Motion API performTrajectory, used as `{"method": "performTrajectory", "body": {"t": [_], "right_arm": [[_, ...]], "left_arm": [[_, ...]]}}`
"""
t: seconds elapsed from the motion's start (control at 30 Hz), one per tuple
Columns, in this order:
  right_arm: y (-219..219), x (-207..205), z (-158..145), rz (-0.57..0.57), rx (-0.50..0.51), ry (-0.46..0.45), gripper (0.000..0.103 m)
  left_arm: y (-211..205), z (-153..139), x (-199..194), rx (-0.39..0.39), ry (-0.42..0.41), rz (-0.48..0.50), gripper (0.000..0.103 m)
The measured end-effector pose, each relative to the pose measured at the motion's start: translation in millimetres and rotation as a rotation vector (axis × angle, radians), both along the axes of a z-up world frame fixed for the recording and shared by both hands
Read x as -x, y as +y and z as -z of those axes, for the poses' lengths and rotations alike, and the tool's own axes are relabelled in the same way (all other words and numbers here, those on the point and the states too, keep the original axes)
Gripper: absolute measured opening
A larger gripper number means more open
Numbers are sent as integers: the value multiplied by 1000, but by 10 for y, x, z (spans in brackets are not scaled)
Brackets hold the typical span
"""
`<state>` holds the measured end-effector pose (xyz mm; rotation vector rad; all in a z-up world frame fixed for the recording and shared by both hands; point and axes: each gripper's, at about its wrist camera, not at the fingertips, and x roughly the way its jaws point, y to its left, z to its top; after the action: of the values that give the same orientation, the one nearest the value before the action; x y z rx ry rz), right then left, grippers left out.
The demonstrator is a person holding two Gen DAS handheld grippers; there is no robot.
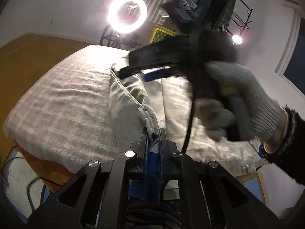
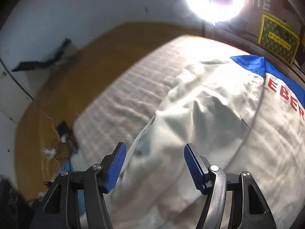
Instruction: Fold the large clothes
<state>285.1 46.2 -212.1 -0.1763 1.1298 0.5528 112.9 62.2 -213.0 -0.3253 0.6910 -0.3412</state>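
Observation:
A large cream jacket point(image 1: 133, 95) with blue trim and red lettering lies on the bed point(image 1: 57, 99). My left gripper point(image 1: 152, 131) is shut on a bunched cuff of the jacket, lifting it off the bed. In the left wrist view a gloved hand point(image 1: 244, 95) holds the right gripper point(image 1: 129, 64) over the far part of the jacket. In the right wrist view my right gripper point(image 2: 154, 152) stands open above the jacket point(image 2: 200, 105), its blue pads point(image 2: 118, 164) apart with nothing pinched between them. The blue collar area point(image 2: 253, 63) and the red letters point(image 2: 286, 97) lie at the right.
The bed has a pale striped cover point(image 2: 137, 87). A ring light point(image 1: 127, 15) shines beyond the bed, a clothes rack point(image 1: 209, 5) and a yellow-green box point(image 1: 161, 34) beside it. Orange-brown floor point(image 2: 57, 87) with cables and a plug strip point(image 2: 57, 148) lies to the left.

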Motion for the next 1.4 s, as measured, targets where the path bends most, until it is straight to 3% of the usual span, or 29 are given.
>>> {"method": "performTrajectory", "body": {"t": [0.27,0.37,0.43,0.47,0.53,0.6,1.0,1.23,1.4], "right_arm": [[403,-180,331,-39,180,33,65],[401,-186,433,-34,238,39,44],[336,-208,458,-20,250,37,22],[285,-216,455,-12,235,28,18],[141,-229,422,13,187,38,7],[24,-229,362,35,124,42,4],[-1478,135,-16,278,-353,-2,3],[-2506,484,368,500,-588,63,3],[-2782,529,762,609,-700,172,3]], "left_arm": [[-148,-37,34,-41,-10,33,6],[-200,-45,41,-60,-10,41,6],[-230,-61,41,-60,-9,44,6],[-248,-70,42,-62,-10,47,6],[-290,-100,52,-64,-17,55,5],[-350,-138,67,-75,-27,72,5],[-1099,-347,285,-193,-83,249,5],[-1520,-268,383,-254,-63,350,5],[-1711,-138,407,-306,-37,392,5]]}}
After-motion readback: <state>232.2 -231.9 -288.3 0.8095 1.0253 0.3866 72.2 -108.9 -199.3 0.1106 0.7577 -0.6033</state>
